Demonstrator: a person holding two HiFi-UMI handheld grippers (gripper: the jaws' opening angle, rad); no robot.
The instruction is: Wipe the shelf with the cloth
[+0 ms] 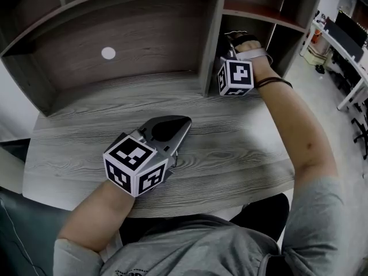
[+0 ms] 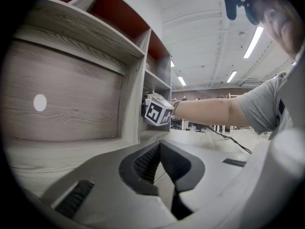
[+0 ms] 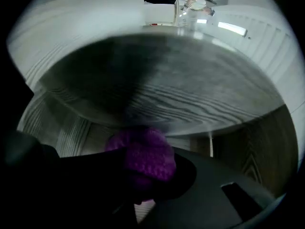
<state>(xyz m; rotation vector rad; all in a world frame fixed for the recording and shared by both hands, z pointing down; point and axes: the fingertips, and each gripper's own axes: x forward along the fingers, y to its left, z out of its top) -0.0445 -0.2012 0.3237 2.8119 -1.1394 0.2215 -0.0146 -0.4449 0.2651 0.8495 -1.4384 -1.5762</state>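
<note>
Right tongs (image 3: 140, 175) are clamped on a bunched purple knitted cloth (image 3: 143, 149). They sit inside the narrow bay just right of the grey wood-grain vertical divider (image 1: 211, 45), cloth up against a grained shelf board (image 3: 167, 89). Can't tell how much of the cloth is actually in contact. Left tongs (image 1: 172, 128) are parked on the grey wood-grain tabletop (image 1: 241, 142) in front of the divider, tips together, nothing between them. Looks like the wipe is under way in that bay. To do it well: press the cloth flat rather than leading with a wad, run strokes along the grain from the back wall out, overlap passes, and get into the corner at the divider. Keep the grip tight so the cloth doesn't drag free. No brand or readable text anywhere, only black-and-white square marker patterns on the cubes and a blank white round sticker (image 1: 108, 53) on the back panel left of the divider.
</note>
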